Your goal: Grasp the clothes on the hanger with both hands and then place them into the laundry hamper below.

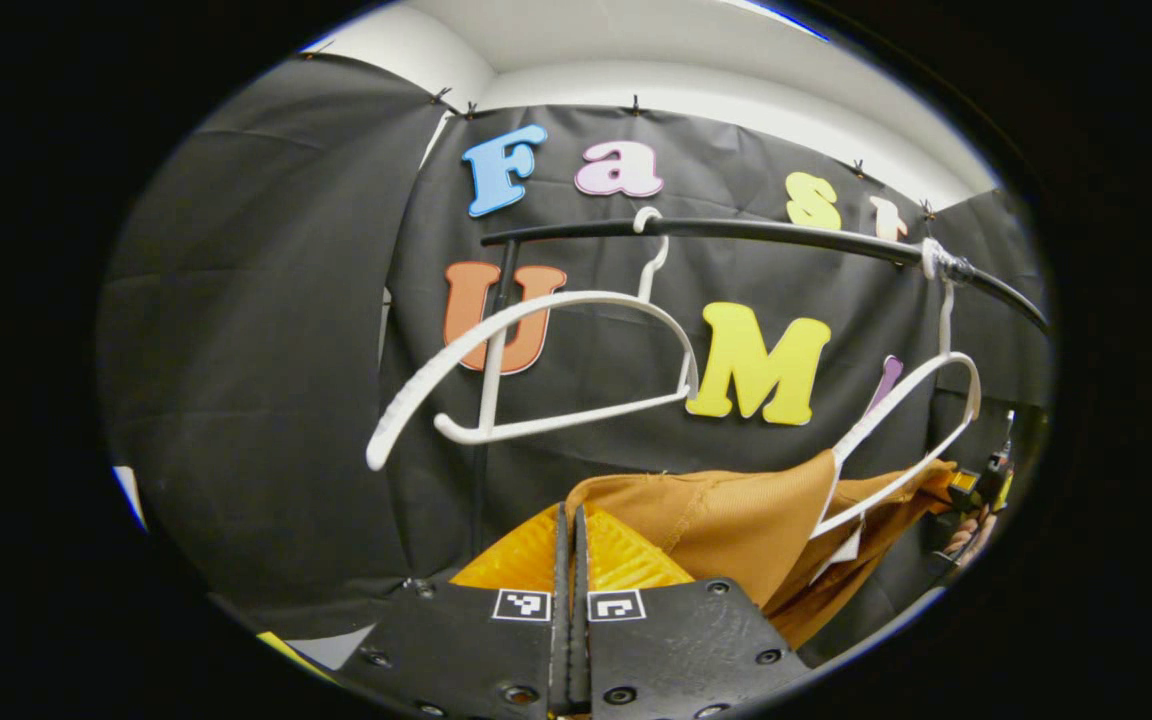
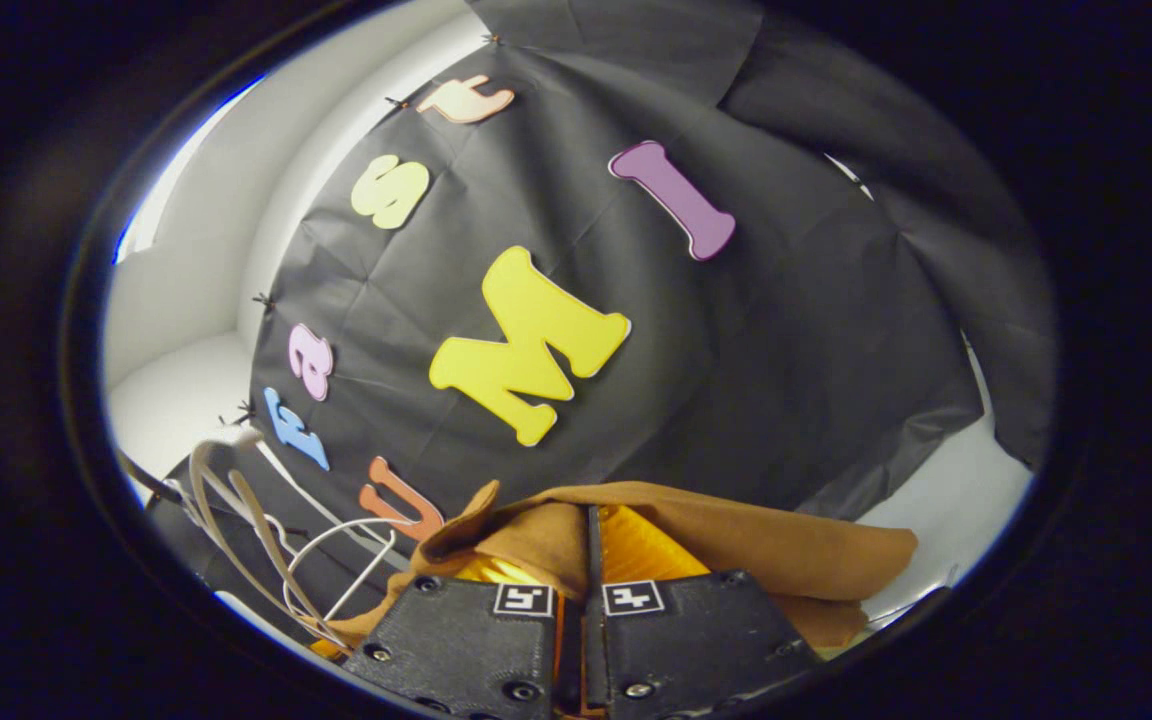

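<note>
In the left gripper view, the left gripper sits at 6 o'clock with its two fingers pressed together, a fold of brown cloth rising just behind them. Whether the fingers pinch the cloth cannot be told from here. The cloth spreads toward 4 o'clock, where it drapes over the lower arm of a white hanger. That hanger hooks onto a black rail running across the upper middle. A second, bare hanger hangs tilted from the same rail toward 9 o'clock. At the far 3 o'clock edge, part of a hand shows beside the cloth.

In the right gripper view, the right gripper sits at 6 o'clock, fingers closed on the brown cloth, which bunches over and around the tips and stretches toward 4 o'clock. White hangers lie at 8 o'clock, tipped sideways. The hamper cannot be made out.
</note>
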Tool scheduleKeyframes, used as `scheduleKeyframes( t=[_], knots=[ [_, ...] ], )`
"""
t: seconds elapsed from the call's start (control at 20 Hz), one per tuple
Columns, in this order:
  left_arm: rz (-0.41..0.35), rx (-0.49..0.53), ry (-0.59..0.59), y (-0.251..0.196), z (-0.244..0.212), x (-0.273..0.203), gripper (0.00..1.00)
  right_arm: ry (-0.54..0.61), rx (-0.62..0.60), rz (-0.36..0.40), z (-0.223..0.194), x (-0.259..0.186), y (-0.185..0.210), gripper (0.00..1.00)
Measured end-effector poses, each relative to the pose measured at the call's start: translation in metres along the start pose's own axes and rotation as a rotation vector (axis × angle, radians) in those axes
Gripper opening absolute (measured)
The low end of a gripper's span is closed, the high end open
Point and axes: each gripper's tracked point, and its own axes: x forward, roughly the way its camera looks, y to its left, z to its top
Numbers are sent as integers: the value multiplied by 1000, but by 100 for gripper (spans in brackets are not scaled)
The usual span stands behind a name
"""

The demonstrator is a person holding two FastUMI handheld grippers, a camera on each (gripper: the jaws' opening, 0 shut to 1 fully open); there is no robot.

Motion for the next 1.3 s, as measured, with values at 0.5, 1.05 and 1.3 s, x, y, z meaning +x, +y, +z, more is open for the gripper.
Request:
scheduleKeyframes(
  t=[0.5,1.05,1.3],
  knots=[
    [20,14,24,10,-16,-24,5,112,-23,-12,-77,-32,-3,5],
    [39,29,95,18,-53,-61,5,198,-91,-29,-135,-69,6,5],
    [3,49,186,3,-97,-75,0,247,-141,-38,-161,-85,11,5]
  ],
)
